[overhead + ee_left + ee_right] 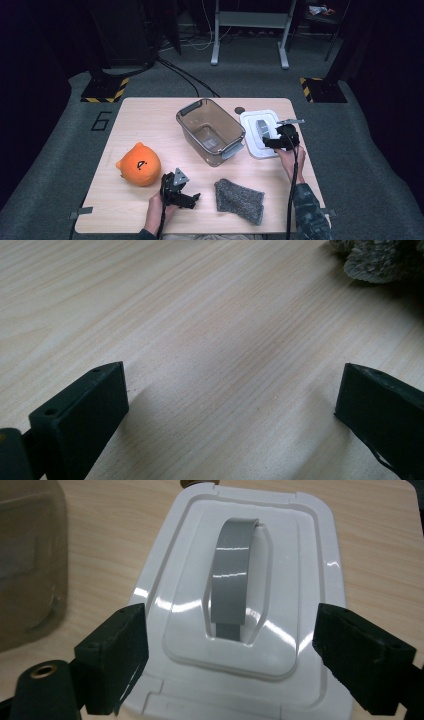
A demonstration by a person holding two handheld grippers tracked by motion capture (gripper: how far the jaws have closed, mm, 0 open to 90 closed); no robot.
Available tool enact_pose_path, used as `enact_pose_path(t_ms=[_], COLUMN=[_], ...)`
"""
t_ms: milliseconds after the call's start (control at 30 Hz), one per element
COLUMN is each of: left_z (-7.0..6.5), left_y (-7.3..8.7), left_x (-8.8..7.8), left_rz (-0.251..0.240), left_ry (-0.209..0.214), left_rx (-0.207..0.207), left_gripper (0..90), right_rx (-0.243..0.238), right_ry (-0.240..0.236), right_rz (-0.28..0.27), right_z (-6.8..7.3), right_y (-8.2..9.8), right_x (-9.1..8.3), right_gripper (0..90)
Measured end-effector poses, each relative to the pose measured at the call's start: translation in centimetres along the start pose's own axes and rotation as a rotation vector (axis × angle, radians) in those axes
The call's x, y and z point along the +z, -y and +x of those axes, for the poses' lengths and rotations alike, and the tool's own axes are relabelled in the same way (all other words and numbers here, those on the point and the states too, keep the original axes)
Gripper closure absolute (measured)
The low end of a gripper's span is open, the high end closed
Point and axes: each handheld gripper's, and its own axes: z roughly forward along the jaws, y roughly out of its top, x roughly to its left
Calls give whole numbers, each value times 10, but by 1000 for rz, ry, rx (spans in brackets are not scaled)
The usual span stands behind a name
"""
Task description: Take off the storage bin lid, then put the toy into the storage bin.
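Observation:
A white lid (257, 131) with a grey handle (232, 582) lies flat on the table, right of a clear empty bin (210, 130). My right gripper (270, 141) hovers open over the lid's near end, its jaws either side of the handle (261, 128) and apart from it. The lid (240, 600) shows close up in the right gripper view, under the open right gripper (230, 650). My left gripper (193, 198) is open low over bare wood near the front edge, with a grey cloth (239, 200) to its right. The left gripper (230, 405) holds nothing; the cloth (380, 257) edges in at top right.
An orange plush toy (139, 164) sits at the table's left. A small dark disc (240, 110) lies behind the lid. The wooden table (150, 120) stands on grey carpet, with stands and cables beyond the far edge.

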Motion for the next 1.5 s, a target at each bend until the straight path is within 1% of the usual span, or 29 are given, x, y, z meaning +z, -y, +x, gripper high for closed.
enact_pose_path(t_ms=[67,133,167,200,267,300,333,367,433,500,600,667,733,833,900,933,1000,1033,1067,1133,1200,1233,1267,1333,1367,1400,1433,1467,1500], left_z=[1,1,1,1,2,2,2,2,2,3,2,2,2,2,3,3,3,3,4,5,5,6,7,7,8,8,7,8,7], left_y=[0,0,0,0,-1,-1,-1,-1,-1,-1,-1,-1,-1,-1,-1,-1,-1,0,-1,0,1,1,1,2,2,3,3,3,3], left_x=[0,0,0,0,0,0,0,0,0,0,0,0,0,0,0,0,0,0,0,-2,-2,-3,-5,-4,-6,-8,-9,-11,-13], left_rz=[1,0,4,5,7,4,4,4,4,7,3,3,4,7,9,10,9,4,3,22,12,12,28,13,25,20,12,-1,-14], left_ry=[-3,-1,3,5,7,8,9,9,10,17,13,13,15,19,16,16,10,15,-1,4,8,5,4,4,10,-2,2,3,5], left_rx=[7,8,15,14,16,16,16,16,17,21,19,19,20,19,23,23,23,21,22,20,11,13,29,25,30,32,25,30,18], left_gripper=[1,1,1,1,1,1,1,1,1,0,0,0,0,0,0,0,0,0,0,0,0,0,0,0,0,0,0,0,0], right_rx=[-1,-35,-39,-39,-50,-42,-45,-39,-35,-44,-34,-41,-40,-32,-45,-36,-35,-47,-49,-50,-54,-60,-54,-35,-19,-25,-23,-23,-22], right_ry=[-25,-21,-30,-40,-31,-36,-34,-23,-34,-16,-14,2,7,12,18,20,16,22,23,24,30,28,23,3,-2,-6,-6,-6,-7], right_rz=[9,-1,-4,-8,-6,-10,-11,-7,-3,1,11,16,15,15,24,24,28,29,36,45,44,45,41,48,40,41,41,42,42], right_z=[1,3,3,3,3,3,4,4,4,5,5,5,4,4,3,4,5,5,5,5,4,3,3,1,0,-2,-2,-2,-1], right_y=[4,12,15,21,28,32,38,46,54,65,82,92,98,103,105,106,107,107,108,109,109,110,110,111,111,112,112,112,111], right_x=[-7,-14,-17,-21,-25,-27,-29,-31,-32,-32,-32,-33,-33,-33,-32,-31,-31,-30,-29,-28,-28,-28,-27,-27,-26,-26,-26,-26,-26], right_gripper=[131,127,108,91,65,53,43,26,17,9,0,0,0,0,0,0,0,0,0,0,0,0,0,0,0,0,0,0,0])
